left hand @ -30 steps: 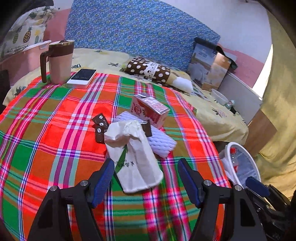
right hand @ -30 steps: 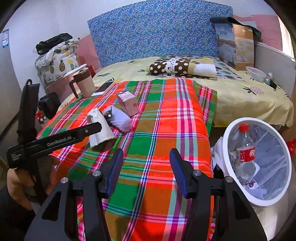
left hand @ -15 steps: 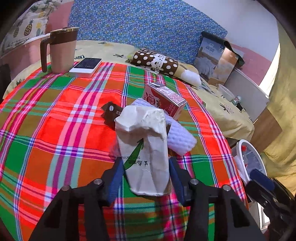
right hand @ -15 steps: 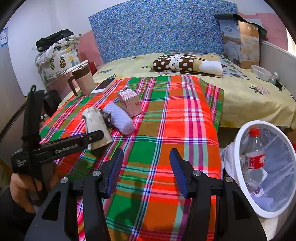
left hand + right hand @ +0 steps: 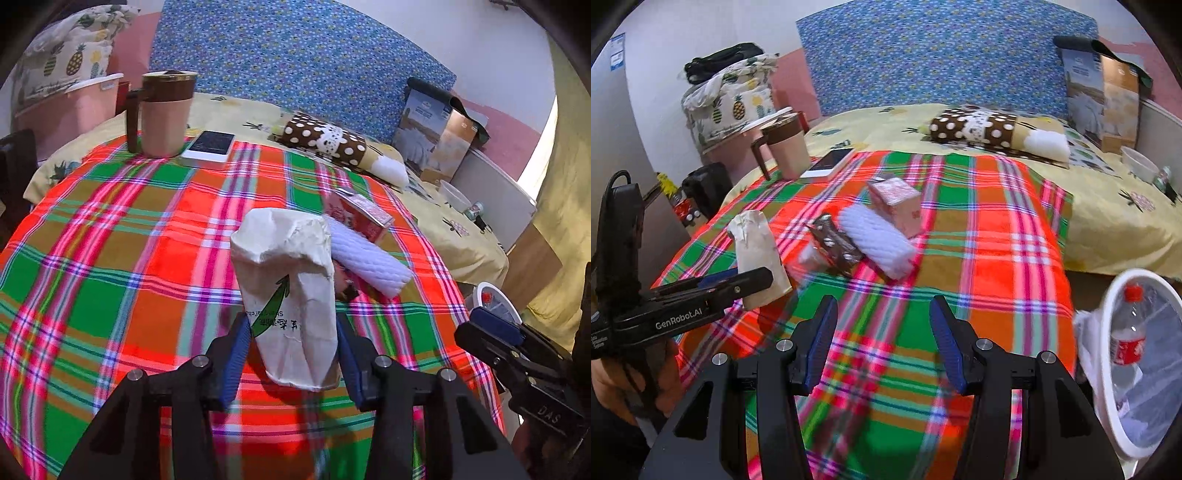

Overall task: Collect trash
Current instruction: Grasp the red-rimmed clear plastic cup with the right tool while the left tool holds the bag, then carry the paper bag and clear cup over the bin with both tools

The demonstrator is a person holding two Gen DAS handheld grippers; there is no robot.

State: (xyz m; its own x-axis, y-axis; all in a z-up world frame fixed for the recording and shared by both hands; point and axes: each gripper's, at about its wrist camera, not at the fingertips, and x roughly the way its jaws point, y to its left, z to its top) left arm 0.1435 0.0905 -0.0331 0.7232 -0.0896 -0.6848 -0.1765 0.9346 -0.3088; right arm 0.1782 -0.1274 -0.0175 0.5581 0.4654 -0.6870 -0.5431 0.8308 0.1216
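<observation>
I have the left gripper (image 5: 293, 350) clamped on the crumpled paper cup (image 5: 290, 295), blue pads pressed to both its sides, the cup's long axis running away from me toward twelve o'clock, its crushed mouth far and its base near. The white bin (image 5: 1108, 332) sits off the plaid blanket (image 5: 979, 258) at about three o'clock of my right gripper (image 5: 882, 339), so I judge the cup must travel rightward across the blanket to reach it. My right gripper is nearer the bin but carries nothing; its jaws are closing slightly over bare cloth, with a clear gap. Left on the blanket I count one pink carton (image 5: 897, 201), one white foam sleeve (image 5: 877, 240) and what looks like two dark wrappers (image 5: 834, 245), though blur makes that uncertain. One bottle (image 5: 1126, 339) lies in the bin.
</observation>
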